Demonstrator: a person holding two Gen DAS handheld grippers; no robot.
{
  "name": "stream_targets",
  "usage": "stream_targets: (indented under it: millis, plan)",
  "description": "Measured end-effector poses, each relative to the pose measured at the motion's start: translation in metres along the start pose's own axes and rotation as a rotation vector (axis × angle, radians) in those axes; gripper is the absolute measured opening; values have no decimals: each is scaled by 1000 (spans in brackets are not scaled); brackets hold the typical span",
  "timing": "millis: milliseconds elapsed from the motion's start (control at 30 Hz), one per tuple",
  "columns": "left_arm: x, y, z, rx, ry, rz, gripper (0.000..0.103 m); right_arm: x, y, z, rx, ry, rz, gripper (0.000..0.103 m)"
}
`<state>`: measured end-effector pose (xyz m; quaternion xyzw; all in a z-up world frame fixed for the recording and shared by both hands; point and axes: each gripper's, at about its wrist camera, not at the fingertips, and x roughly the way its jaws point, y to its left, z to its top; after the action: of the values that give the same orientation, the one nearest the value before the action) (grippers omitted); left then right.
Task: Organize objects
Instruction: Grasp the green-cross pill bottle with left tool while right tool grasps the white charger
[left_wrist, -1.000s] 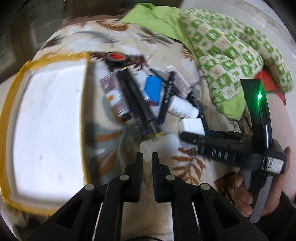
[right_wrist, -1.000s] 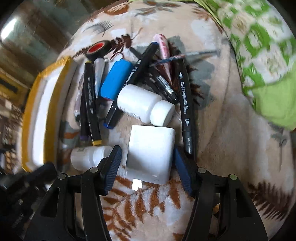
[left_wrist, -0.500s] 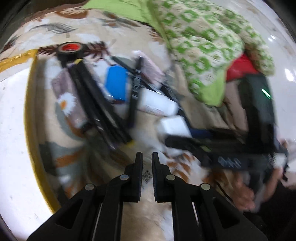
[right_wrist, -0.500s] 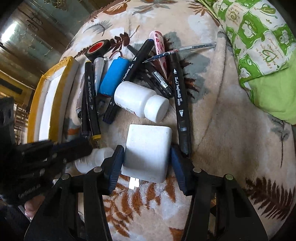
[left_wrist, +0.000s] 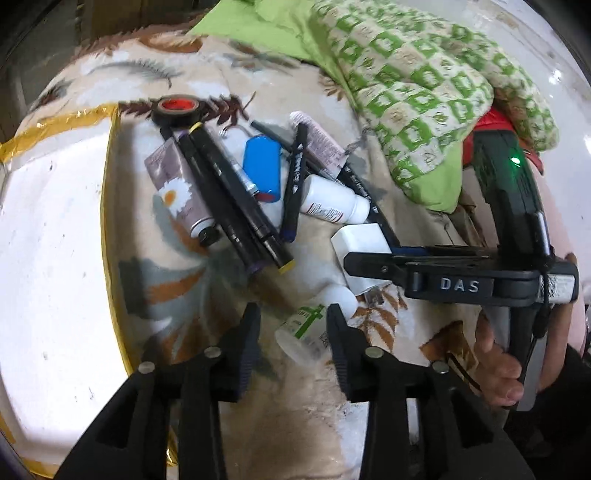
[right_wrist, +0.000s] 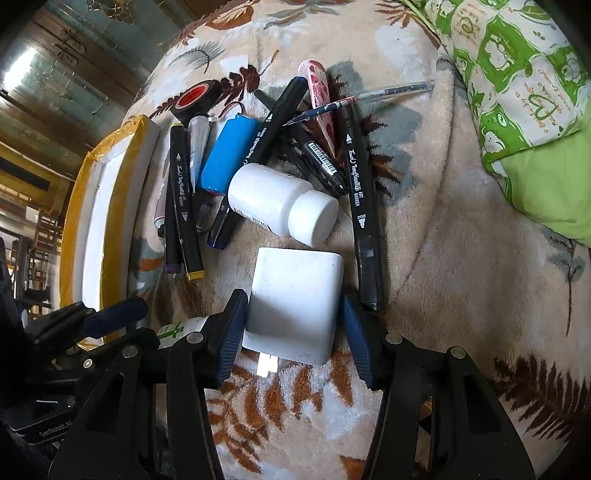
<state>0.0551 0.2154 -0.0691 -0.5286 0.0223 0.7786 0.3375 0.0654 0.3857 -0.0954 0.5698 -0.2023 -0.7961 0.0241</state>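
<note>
1. The things to be sorted lie in a heap on a leaf-patterned blanket (right_wrist: 461, 258), just beside a white tray with a yellow rim (left_wrist: 107, 229).
2. The left claw (left_wrist: 293, 334) points steeply down at the near edge of the heap. Its jaws are opening, and a small white bottle with a green cross label (left_wrist: 314, 321) lies between them; the pads do not press on it.
3. The right claw (right_wrist: 291, 325) stands wide around a white charger block (right_wrist: 295, 302), one pad at each flank. Whether the pads actually press the block I cannot tell; it lies flat on the blanket with its metal prongs toward the camera.
4. A hand (left_wrist: 498, 365) grips the right tool's handle at the right edge of the left view.
5. Just beyond the charger lies a larger white bottle (right_wrist: 277, 205) on its side, cap toward the claw.
6. A long black marker (right_wrist: 360, 199) lies beside the charger's right edge, touching the right pad's outer side or very near it.
7. Further in the heap are a blue cylindrical battery pack (right_wrist: 229, 155), more black markers (right_wrist: 181, 195), a daisy-printed tube (left_wrist: 177, 184) and a roll of black tape with a red core (left_wrist: 177, 107).
8. A green patterned pillow (left_wrist: 436, 85) lies on the blanket beyond the heap.
</note>
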Motion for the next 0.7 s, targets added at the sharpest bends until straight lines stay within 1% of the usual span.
stream_targets:
  millis: [33, 67, 100, 133, 200, 233, 267, 300, 367, 433, 467, 567, 600, 700]
  plan:
    - [-3, -4, -2, 24, -20, 2, 58, 0, 0, 0, -2, -1, -1, 52]
    - [-4, -8, -3, 42, -28, 8, 69, 0, -1, 0, 1, -1, 2, 52]
    - [-3, -15, -3, 83, -35, -2, 71, -1, -2, 0, 5, 0, 7, 52]
    - [-1, -21, -2, 121, -24, -7, 71, -1, -3, 0, 8, 2, 11, 52]
    - [10, -31, 4, 183, 36, -6, 71, -1, -4, -1, 13, 5, 14, 52]
    - [20, -34, 6, 215, 82, 8, 71, -1, -4, 0, 13, 7, 13, 52]
    - [28, -35, 7, 225, 108, 25, 71, -2, -4, -1, 12, 8, 12, 52]
    - [38, -34, 7, 225, 138, 35, 70, -2, -5, -1, 12, 11, 13, 52]
    - [56, -28, 4, 209, 197, 27, 70, -3, -6, -2, 14, 17, 24, 52]
    - [56, -25, 1, 203, 159, 14, 71, -2, -10, -2, 18, 28, 44, 52]
    - [55, -24, 1, 195, 153, 11, 71, -2, -12, -3, 24, 28, 53, 52]
    - [57, -23, 3, 176, 168, -8, 76, 1, -10, -3, 21, 38, 48, 53]
    - [56, -22, 5, 163, 162, -11, 76, 2, -8, -2, 10, 49, 36, 54]
    - [55, -24, 7, 139, 194, 6, 76, 7, 3, 1, -69, 92, -7, 56]
